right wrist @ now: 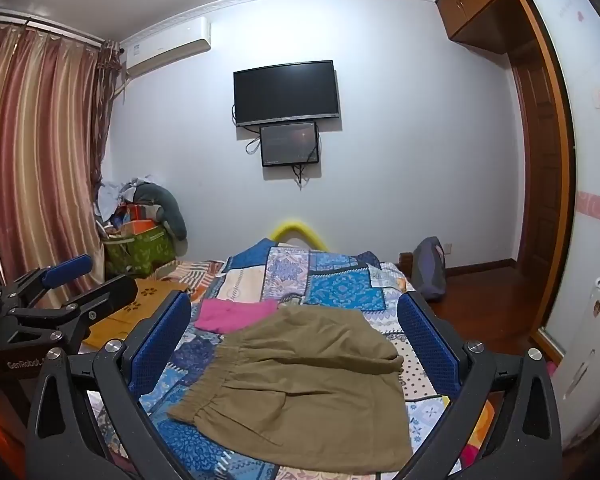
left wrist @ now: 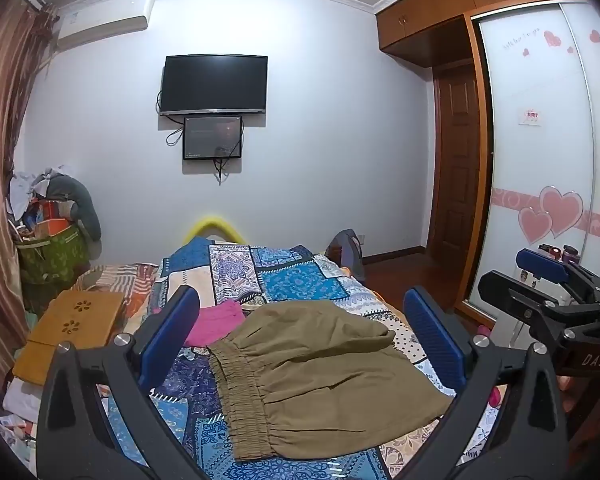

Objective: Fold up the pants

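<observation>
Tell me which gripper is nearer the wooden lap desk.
Left. The left gripper has the desk just beyond its left finger. The right gripper is further right, with the left gripper between it and the desk.

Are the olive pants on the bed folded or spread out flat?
Folded, at least once. The olive pants lie as a compact block on the bedspread, elastic waistband along one side and no separate legs showing. How many folds, I cannot tell.

Both wrist views face down the bed — side by side, sharing it.
</observation>
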`<state>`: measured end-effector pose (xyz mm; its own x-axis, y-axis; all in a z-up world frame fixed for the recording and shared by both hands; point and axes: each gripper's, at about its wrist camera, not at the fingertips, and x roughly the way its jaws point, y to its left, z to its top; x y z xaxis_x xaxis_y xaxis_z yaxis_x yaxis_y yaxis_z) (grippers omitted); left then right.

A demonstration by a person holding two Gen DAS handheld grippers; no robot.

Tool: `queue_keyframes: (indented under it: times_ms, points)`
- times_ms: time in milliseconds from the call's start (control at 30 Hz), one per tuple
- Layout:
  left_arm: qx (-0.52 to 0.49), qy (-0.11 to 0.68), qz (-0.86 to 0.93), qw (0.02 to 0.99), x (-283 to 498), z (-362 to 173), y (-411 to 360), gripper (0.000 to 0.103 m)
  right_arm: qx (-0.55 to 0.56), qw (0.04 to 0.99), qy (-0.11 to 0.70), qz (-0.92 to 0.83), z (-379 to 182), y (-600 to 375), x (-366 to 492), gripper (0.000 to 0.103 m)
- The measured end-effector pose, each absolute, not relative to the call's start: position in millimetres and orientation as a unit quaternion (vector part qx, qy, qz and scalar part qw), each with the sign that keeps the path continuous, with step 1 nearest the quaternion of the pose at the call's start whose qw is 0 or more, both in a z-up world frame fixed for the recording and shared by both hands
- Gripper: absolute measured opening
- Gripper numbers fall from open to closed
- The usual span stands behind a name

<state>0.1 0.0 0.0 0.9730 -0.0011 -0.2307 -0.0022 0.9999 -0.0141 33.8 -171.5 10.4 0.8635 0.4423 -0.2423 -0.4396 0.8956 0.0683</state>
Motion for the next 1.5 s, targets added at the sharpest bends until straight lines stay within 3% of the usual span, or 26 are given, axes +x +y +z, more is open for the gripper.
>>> queue_keyframes:
  times_ms: [1500]
  points:
    - [-0.014,0.129,-0.004,0.992,7.2,-2.7,5.1,0.103,0.008,0.965,0.133,0.226,12.4,-175.7,35.0,0.103]
